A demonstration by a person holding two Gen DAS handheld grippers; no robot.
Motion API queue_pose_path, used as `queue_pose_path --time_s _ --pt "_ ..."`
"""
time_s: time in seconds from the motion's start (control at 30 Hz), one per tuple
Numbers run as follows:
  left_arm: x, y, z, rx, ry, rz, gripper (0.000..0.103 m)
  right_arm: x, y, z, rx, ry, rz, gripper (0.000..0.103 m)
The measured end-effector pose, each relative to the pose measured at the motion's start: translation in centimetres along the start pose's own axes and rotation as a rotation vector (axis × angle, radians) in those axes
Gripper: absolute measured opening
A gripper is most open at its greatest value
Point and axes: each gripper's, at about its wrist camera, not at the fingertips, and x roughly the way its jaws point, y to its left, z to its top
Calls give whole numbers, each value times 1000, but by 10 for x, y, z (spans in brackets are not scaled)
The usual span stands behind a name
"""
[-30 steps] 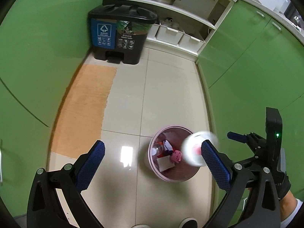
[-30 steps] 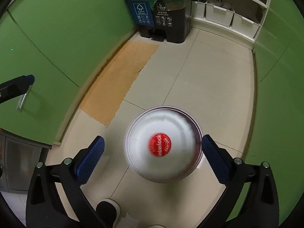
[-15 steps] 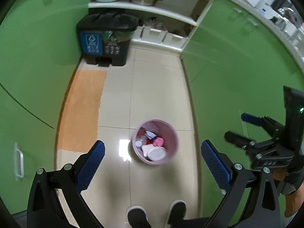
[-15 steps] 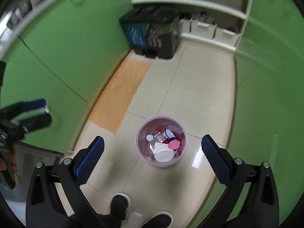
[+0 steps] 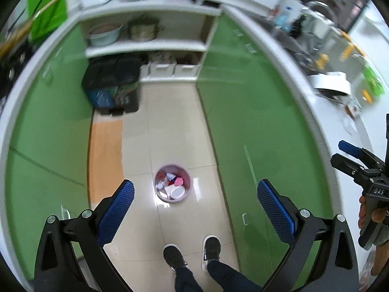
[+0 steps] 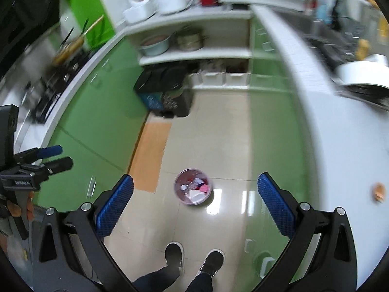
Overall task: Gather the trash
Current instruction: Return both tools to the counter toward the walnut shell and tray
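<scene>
A small pink trash bin (image 5: 172,186) stands on the tiled floor far below, holding a white round container, a plastic bottle and pink scraps; it also shows in the right wrist view (image 6: 193,189). My left gripper (image 5: 195,210) is open and empty, high above the bin. My right gripper (image 6: 194,205) is open and empty at a similar height. Each gripper shows at the edge of the other's view: the right one (image 5: 350,155), the left one (image 6: 54,157). A small brown scrap (image 6: 378,191) lies on the white counter at the right.
Green cabinets line both sides of a narrow aisle. A black two-part waste bin (image 5: 113,90) stands at the far end under open shelves with pots. White counters carry kitchenware. An orange mat (image 5: 105,155) lies on the left. The person's shoes (image 5: 192,250) are below.
The white container dropped from the right gripper into the pink bin. Both grippers rose well above the floor, so counters and the person's feet came into view.
</scene>
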Motion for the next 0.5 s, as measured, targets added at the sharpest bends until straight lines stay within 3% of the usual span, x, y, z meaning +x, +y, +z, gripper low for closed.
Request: queue_pose_path --time_s 0.2,0.5 --pt "-18 -64 23 131 -26 -65 97 -68 -61 -24 131 -72 -111 100" --pt "-5 -185 31 299 -23 -179 97 -139 -159 -72 280 -134 -240 100"
